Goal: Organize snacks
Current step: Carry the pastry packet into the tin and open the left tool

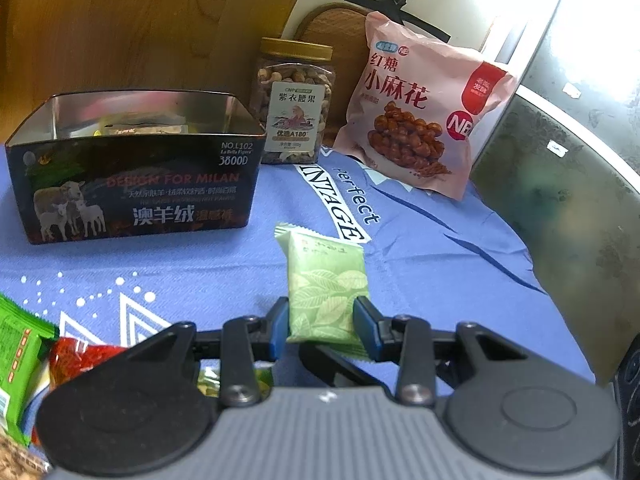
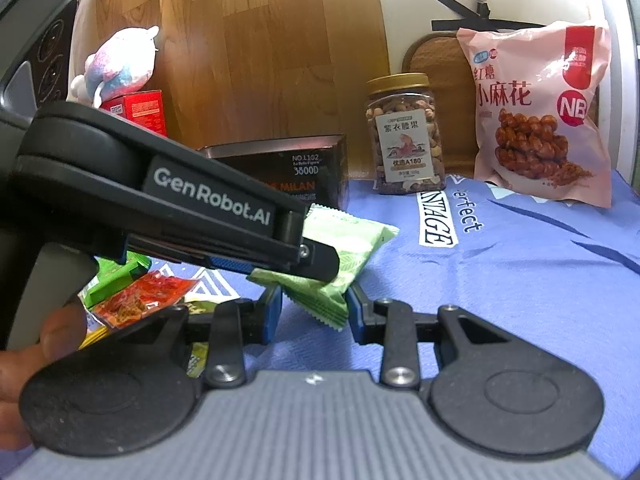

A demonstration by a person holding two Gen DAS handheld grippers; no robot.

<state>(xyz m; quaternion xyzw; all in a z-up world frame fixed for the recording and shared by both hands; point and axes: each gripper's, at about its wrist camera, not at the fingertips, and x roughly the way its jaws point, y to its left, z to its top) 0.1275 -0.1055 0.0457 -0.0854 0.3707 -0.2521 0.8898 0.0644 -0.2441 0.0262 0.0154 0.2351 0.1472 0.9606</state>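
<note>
My left gripper is shut on a pale green snack packet and holds it over the blue cloth. In the right wrist view the left gripper crosses from the left with that packet in its tip. My right gripper is open, its fingers either side of the packet's lower corner without clamping it. A black open tin box stands at the back left with small packets inside; it also shows in the right wrist view.
A jar of cashews and a pink bag of twisted snacks stand at the back. Green and red packets lie at the near left. A plush toy on a red box sits far left. A dark appliance flanks the right.
</note>
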